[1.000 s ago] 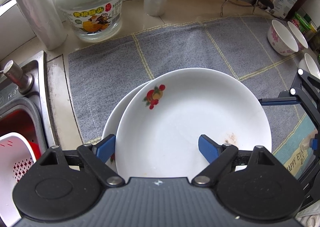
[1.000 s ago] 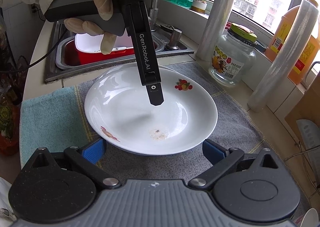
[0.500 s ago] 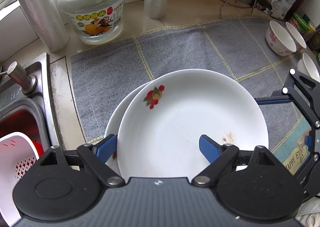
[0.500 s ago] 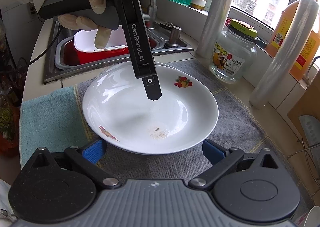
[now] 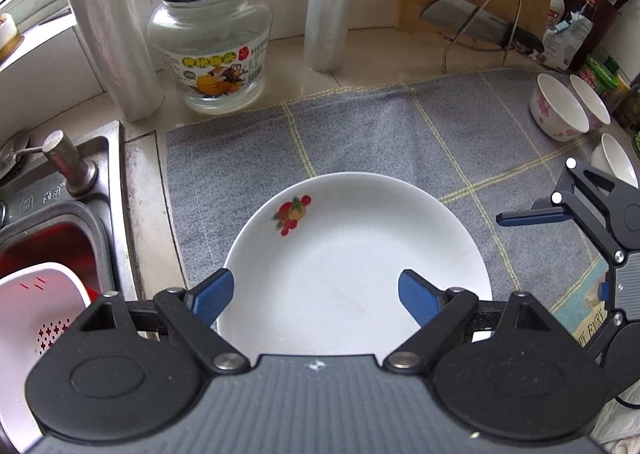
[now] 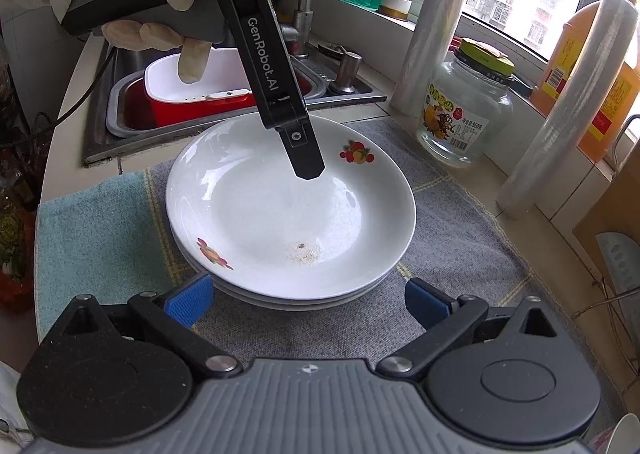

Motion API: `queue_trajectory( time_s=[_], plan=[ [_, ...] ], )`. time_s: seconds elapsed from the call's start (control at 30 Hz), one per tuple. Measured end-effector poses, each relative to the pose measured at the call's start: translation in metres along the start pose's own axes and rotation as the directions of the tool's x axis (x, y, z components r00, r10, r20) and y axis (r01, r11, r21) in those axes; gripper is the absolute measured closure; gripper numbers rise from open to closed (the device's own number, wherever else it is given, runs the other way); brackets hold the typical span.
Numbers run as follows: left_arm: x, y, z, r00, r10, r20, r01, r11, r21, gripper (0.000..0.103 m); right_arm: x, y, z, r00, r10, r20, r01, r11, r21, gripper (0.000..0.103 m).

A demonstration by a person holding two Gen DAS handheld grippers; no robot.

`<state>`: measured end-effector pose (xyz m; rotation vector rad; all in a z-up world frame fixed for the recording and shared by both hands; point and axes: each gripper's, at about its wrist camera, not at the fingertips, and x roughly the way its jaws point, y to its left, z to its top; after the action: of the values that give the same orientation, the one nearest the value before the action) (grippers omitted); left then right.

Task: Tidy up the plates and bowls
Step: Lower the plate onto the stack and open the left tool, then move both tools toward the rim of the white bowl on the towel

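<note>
Right wrist view has the stack of white plates (image 6: 292,222) at its centre, nested on the grey cloth (image 6: 460,242) that covers the desk (image 6: 400,110). The top plate bears a fruit print at 1 o'clock on its rim, another at 7 o'clock, and a small brownish speck in its well toward 6 o'clock. My left tool (image 6: 306,166) hangs over the plates from 11 o'clock, its tip above the well and clear of the surface; my gloved hand (image 6: 160,2) grips its handle. Its jaws have just been opening, and in the left wrist view my left tool (image 5: 316,294) stands released, blue pads spread on either side of the near rim of the plates (image 5: 360,254) without pressing on it. My right tool (image 6: 308,302) sits at 6 o'clock of the stack, also released, pads wide apart and just short of the rim.

Beyond the plates, at 11 o'clock, the steel sink (image 6: 120,126) holds a red basin with a white strainer basket (image 6: 192,82). At 2 o'clock stands a glass jar (image 6: 464,110) with a green lid, flanked by two rolls of cling film (image 6: 432,34). In the left wrist view, three small bowls (image 5: 560,110) cluster at 2 o'clock on the far edge of the cloth.
</note>
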<state>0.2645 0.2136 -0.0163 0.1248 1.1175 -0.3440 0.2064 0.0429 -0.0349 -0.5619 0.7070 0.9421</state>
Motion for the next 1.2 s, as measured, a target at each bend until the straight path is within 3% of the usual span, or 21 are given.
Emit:
queue_trajectory(
  time_s=[0.17, 0.27, 0.4, 0.63, 0.7, 0.77, 0.9, 1.0, 1.1, 1.2],
  plan=[
    [-0.014, -0.007, -0.016, 0.993, 0.039, 0.114, -0.032, 0.998, -0.06, 0.009, -0.004, -0.006, -0.003, 1.0, -0.024, -0.008, 0.024, 0.999, 0.021, 0.0],
    [-0.019, -0.016, -0.028, 0.979, 0.104, 0.174, -0.089, 0.992, -0.092, 0.009, -0.006, -0.011, -0.004, 0.999, -0.04, -0.01, 0.041, 0.998, 0.041, 0.0],
    [-0.029, -0.028, -0.045, 0.963, 0.11, 0.247, -0.075, 0.986, -0.148, 0.009, -0.008, -0.016, -0.006, 0.999, -0.052, -0.012, 0.053, 0.996, 0.075, 0.0],
    [-0.051, -0.066, -0.065, 0.901, 0.184, 0.392, -0.122, 0.976, -0.178, 0.005, -0.021, -0.018, -0.015, 0.994, -0.108, -0.01, 0.108, 0.988, 0.109, 0.0],
    [-0.053, -0.079, -0.066, 0.879, 0.204, 0.431, -0.153, 0.977, -0.151, 0.003, -0.027, -0.02, -0.022, 0.99, -0.137, -0.014, 0.138, 0.981, 0.134, 0.0],
    [-0.051, -0.093, -0.065, 0.869, 0.204, 0.45, -0.177, 0.979, -0.104, 0.003, -0.036, -0.024, -0.031, 0.983, -0.182, -0.026, 0.184, 0.969, 0.166, 0.0],
    [-0.035, -0.127, -0.06, 0.865, 0.137, 0.482, -0.174, 0.984, 0.032, 0.002, -0.058, -0.034, -0.055, 0.952, -0.296, -0.08, 0.307, 0.92, 0.242, 0.0],
    [-0.021, -0.153, -0.052, 0.885, 0.06, 0.462, -0.113, 0.99, 0.089, 0.002, -0.082, -0.044, -0.077, 0.923, -0.369, -0.109, 0.384, 0.87, 0.309, 0.0],
    [-0.01, -0.183, -0.049, 0.891, -0.01, 0.454, -0.062, 0.988, 0.143, 0.002, -0.107, -0.058, -0.101, 0.898, -0.421, -0.126, 0.437, 0.823, 0.363, 0.0],
    [0.006, -0.216, -0.045, 0.901, -0.031, 0.432, -0.05, 0.983, 0.174, 0.002, -0.129, -0.074, -0.126, 0.874, -0.467, -0.138, 0.479, 0.778, 0.405, 0.0]
  ],
)
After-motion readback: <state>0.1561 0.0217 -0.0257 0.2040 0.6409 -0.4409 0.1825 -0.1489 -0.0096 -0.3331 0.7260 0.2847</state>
